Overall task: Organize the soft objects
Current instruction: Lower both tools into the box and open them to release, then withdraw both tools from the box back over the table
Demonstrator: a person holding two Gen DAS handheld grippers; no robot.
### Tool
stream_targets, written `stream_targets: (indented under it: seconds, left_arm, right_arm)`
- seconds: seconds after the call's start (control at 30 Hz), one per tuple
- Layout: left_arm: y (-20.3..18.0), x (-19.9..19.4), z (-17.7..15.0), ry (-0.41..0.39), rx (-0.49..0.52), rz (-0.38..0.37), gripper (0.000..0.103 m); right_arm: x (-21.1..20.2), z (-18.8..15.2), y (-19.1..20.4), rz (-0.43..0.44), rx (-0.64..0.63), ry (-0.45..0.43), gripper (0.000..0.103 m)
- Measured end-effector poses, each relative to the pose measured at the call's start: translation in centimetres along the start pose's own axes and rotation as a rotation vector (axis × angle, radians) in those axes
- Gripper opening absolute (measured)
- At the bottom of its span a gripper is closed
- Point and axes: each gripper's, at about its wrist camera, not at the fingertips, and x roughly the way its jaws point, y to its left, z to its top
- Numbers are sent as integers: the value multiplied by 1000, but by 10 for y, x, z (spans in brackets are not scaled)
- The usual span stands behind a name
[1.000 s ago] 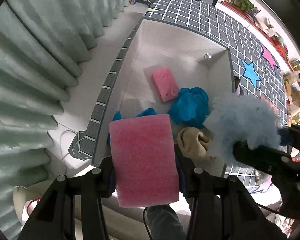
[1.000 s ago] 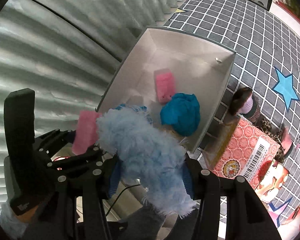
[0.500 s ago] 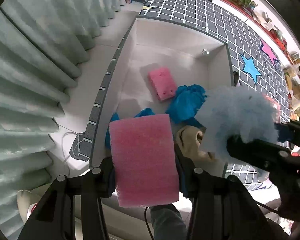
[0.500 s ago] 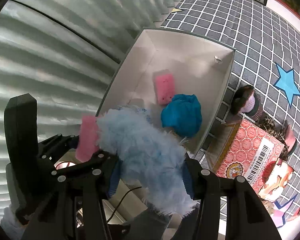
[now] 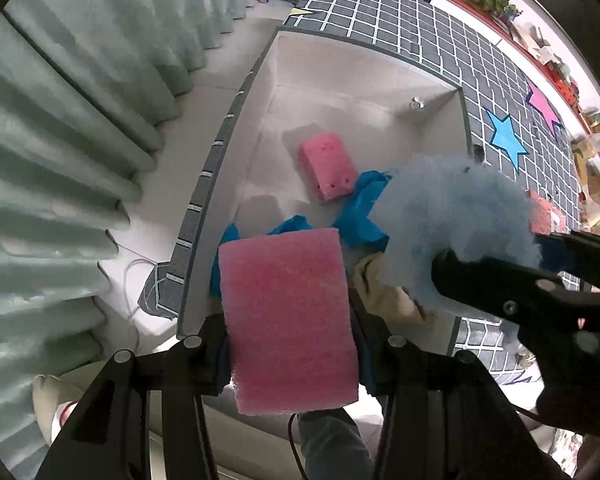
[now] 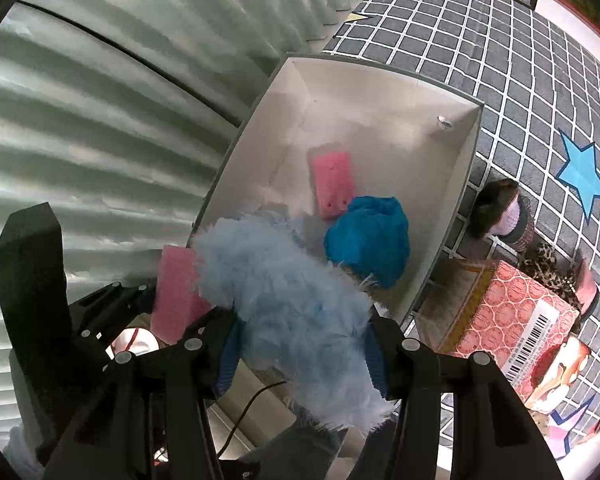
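A fair bit is blocked here. In the left wrist view the near end of the white box (image 5: pixel 384 68) is covered by the big pink sponge (image 5: pixel 288 320), and a beige cloth (image 5: pixel 384 292) is only partly seen between that sponge and the fluffy light-blue piece (image 5: pixel 456 232). Some blue fabric (image 5: pixel 360 216) is half hidden too, so its full shape can't be made out. In the right wrist view the fluffy piece hides most of the box's near corner.

The left gripper (image 5: pixel 290 356) is closed onto the big pink sponge, which is pinched between the pads and held upright over the box's near edge. The right gripper (image 6: pixel 300 344) is clamped on the fluffy light-blue piece, whose fuzz spills out past both fingers; it's held just beside the left gripper, above the box's near end.

Inside the box, a smaller pink sponge (image 6: pixel 332 188) is lying flat on the floor, touching a bunched teal cloth (image 6: pixel 368 240). Outside the box, on the checked mat (image 6: pixel 500 40), a red patterned carton (image 6: pixel 512 320) can be seen.
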Motion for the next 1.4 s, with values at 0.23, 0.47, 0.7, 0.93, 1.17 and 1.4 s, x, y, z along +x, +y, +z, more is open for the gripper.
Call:
stream_targets:
  seconds: [0.23,0.47,0.7,0.93,1.17,1.4]
  left_arm:
    - [0,3,1,0,-7,-3,52]
    - [0,4,1,-6,-25,-12,77]
    - [2,-3,2,-37,-41,-31,90]
    - [3,-14,7,-60,-73,-92,103]
    - [-22,-39,22,-117,-1,-151,103]
    - [-70,-56,31,-127,147,-222,103]
  right_arm:
    - [4,1,-4,18,14,-3,54]
    - [-1,0,-8,53,35,-24,64]
    - [-15,-1,-8,81,31,-71,84]
    - [-50,-5,-15,73,45,-156,103]
    - [-114,-21,-51,50,143,-286,103]
    - [-161,-77,-123,-43,361,-394,103]
